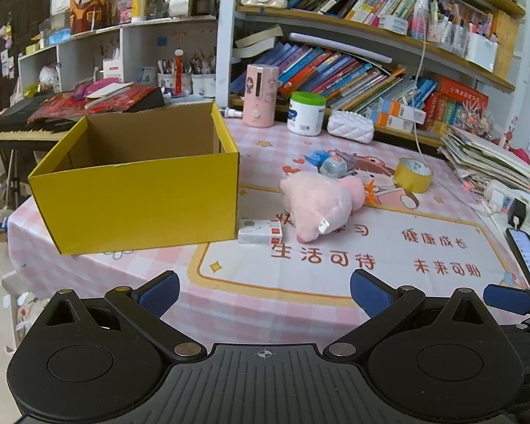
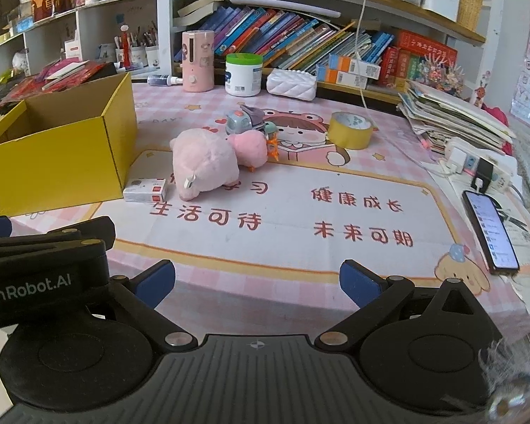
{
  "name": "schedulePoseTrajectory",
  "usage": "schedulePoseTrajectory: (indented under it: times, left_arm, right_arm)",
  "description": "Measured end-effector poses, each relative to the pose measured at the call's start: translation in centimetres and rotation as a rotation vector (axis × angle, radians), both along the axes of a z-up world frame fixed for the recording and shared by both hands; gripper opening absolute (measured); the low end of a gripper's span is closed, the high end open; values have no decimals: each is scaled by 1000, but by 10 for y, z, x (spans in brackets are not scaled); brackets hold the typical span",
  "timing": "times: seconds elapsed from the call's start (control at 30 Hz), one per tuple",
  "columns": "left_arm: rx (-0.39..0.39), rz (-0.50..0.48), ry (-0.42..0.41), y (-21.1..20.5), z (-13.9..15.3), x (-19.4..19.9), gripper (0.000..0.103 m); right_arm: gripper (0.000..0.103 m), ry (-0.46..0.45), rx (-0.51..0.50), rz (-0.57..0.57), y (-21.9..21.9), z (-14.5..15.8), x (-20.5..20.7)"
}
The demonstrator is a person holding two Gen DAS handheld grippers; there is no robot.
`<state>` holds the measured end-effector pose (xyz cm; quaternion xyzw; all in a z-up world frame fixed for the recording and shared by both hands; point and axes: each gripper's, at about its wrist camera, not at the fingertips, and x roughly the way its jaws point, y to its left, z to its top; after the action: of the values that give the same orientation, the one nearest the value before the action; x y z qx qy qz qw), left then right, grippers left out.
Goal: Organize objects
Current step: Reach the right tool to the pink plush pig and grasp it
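Start of sort: both grippers empty, nothing in the box yet as far as visible.

Left gripper (image 1: 263, 291) and right gripper (image 2: 258, 282) hover at the near table edge, jaws spread wide, holding nothing. Yellow box (image 1: 137, 190) stands open at left; small white carton (image 1: 260, 231) lies just beside its corner, pink plush (image 1: 318, 201) next to that, toy robot (image 2: 242, 122) and tape roll (image 2: 349, 130) further back. Judged step: approach. Next move likely needs a reach forward, jaws kept wide to straddle the soft plush.
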<state>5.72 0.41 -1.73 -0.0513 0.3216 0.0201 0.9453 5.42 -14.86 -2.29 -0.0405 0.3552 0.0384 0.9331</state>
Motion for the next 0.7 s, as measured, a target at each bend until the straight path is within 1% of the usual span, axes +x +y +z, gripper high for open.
schedulePoseTrajectory:
  times: [0.33, 0.53, 0.6, 0.7]
  left_arm:
    - [8, 103, 6, -1, 0, 41, 102]
    - [20, 196, 12, 4, -1, 57, 102]
    - [25, 226, 17, 6, -2, 61, 102]
    - [33, 276, 22, 9, -1, 66, 102]
  right_arm:
    - [101, 22, 18, 77, -6, -3, 57]
    - [96, 47, 37, 152, -4, -8, 97]
    - [91, 61, 35, 185, 0, -11, 111]
    - [91, 70, 19, 252, 9, -16, 131]
